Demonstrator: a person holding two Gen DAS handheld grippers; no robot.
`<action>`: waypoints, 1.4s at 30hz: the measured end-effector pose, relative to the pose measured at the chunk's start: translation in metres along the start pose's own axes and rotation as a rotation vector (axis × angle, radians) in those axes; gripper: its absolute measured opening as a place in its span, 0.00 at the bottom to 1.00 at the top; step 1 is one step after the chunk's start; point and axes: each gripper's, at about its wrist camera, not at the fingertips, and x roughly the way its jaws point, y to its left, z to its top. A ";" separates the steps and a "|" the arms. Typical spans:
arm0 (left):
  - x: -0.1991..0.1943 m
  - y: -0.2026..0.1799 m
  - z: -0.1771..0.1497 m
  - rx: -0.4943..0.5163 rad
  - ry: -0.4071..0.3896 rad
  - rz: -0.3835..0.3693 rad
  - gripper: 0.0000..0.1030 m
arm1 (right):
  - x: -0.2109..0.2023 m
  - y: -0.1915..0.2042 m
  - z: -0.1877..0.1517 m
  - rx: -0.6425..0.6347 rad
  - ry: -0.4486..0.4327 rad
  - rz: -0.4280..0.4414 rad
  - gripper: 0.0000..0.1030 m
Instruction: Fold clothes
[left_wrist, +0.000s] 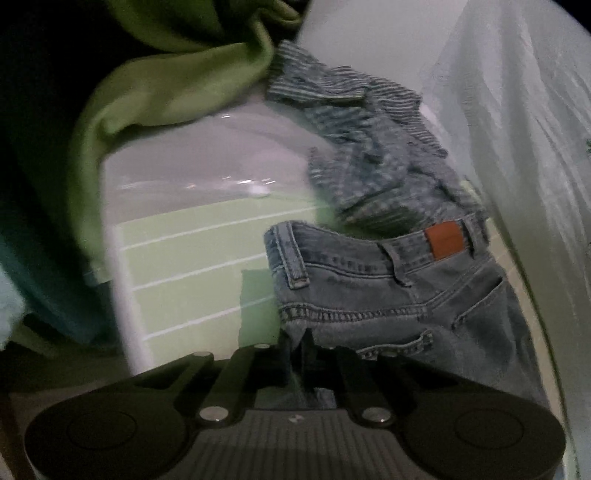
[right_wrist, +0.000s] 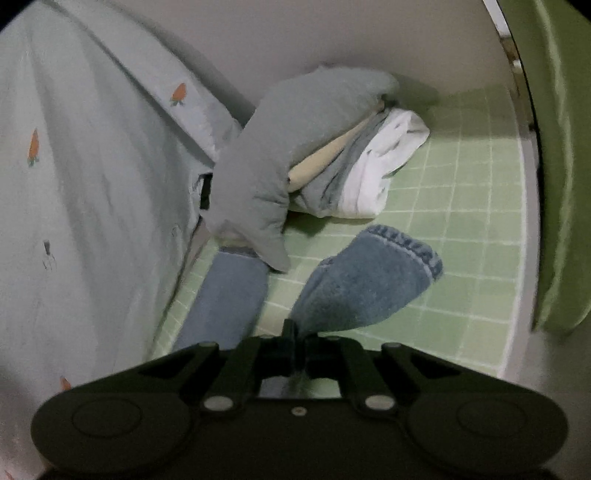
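Note:
A pair of light blue jeans (left_wrist: 369, 295) lies on a green checked sheet (left_wrist: 192, 266), its waistband with a brown patch showing in the left wrist view. My left gripper (left_wrist: 295, 341) is shut on the jeans' side edge just below the waistband. In the right wrist view, my right gripper (right_wrist: 295, 332) is shut on one jeans leg (right_wrist: 369, 284), which hangs lifted with its hem end turned up. The other leg (right_wrist: 225, 299) lies flat to the left, its end under a grey garment.
A blue-and-white striped garment (left_wrist: 369, 155) lies crumpled behind the waistband. Green cloth (left_wrist: 166, 88) drapes at the upper left. A pile of grey, beige and white clothes (right_wrist: 314, 147) sits beyond the legs. A pale carrot-print quilt (right_wrist: 92, 166) borders the left, with green fabric (right_wrist: 561, 184) on the right.

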 end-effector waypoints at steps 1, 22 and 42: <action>-0.005 0.005 -0.002 -0.006 0.002 0.017 0.06 | -0.001 -0.004 0.000 0.000 0.007 -0.014 0.04; 0.003 -0.201 0.055 0.009 -0.250 -0.146 0.08 | 0.113 0.126 0.049 -0.268 0.000 0.037 0.04; 0.069 -0.251 -0.032 0.444 -0.006 0.091 0.88 | 0.259 0.145 -0.011 -0.394 0.171 -0.235 0.74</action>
